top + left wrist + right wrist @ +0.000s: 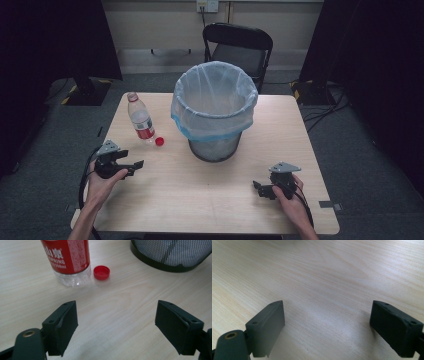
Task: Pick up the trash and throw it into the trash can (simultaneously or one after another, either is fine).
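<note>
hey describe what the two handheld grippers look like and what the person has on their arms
Both the left gripper and the right gripper are black, each with two flat, blocky jaws with small screw holes. Each carries a grey three-cornered plate on top and trails a black cable back along the forearm. A brass-coloured ring sits at the base of one jaw in each gripper view. The forearms are bare, with no sleeves in sight.

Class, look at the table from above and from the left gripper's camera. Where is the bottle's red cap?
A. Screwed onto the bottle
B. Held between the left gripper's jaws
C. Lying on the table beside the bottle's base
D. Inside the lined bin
C: the red cap lies open side up on the table next to the standing bottle, apart from the open left gripper.
</note>
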